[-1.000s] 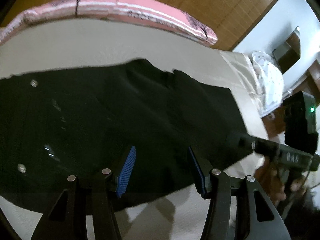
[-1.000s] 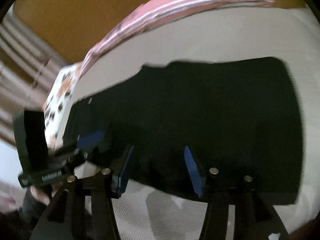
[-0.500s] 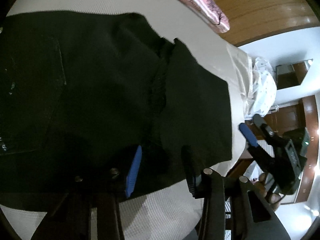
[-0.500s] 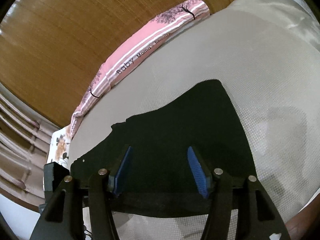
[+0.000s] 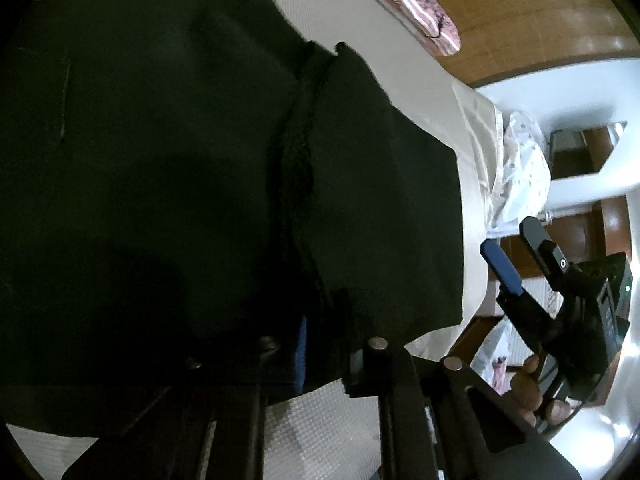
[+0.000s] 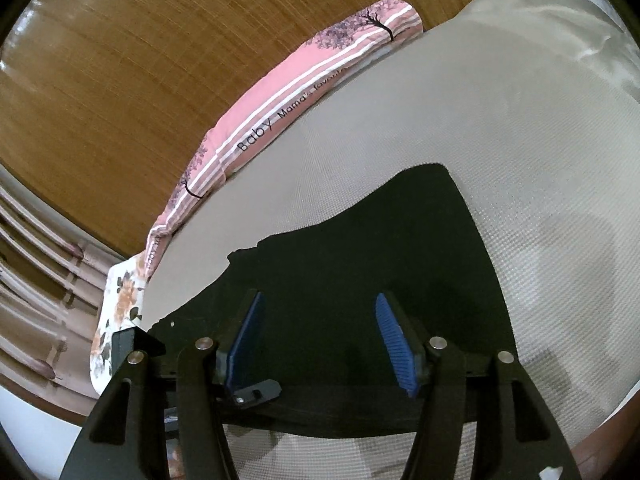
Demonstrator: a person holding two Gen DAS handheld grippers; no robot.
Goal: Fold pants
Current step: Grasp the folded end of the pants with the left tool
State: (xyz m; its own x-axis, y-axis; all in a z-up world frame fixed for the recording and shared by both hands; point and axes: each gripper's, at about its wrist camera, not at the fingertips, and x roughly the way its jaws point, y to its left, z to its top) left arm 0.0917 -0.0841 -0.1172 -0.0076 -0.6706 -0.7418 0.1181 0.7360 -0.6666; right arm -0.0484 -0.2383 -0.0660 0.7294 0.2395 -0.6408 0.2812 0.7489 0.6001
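Black pants (image 5: 180, 184) lie spread flat on a beige mattress (image 5: 424, 80); they also show in the right wrist view (image 6: 380, 248). My left gripper (image 5: 324, 340) is low at the pants' near edge, its jaws close together with black cloth between them. My right gripper (image 6: 320, 332) is open and empty, hovering above the pants' near edge. The right gripper also appears in the left wrist view (image 5: 520, 256), off the mattress's right side, held by a hand.
A pink striped cloth (image 6: 288, 100) runs along the mattress's far edge against a wooden wall (image 6: 160, 40). A floral cloth (image 6: 120, 304) lies at the left corner. A white spotted bundle (image 5: 524, 168) lies beyond the right end.
My left gripper dropped onto the pants' near edge and its jaws narrowed on the cloth. My right gripper stayed open and held nearly still over the last half second.
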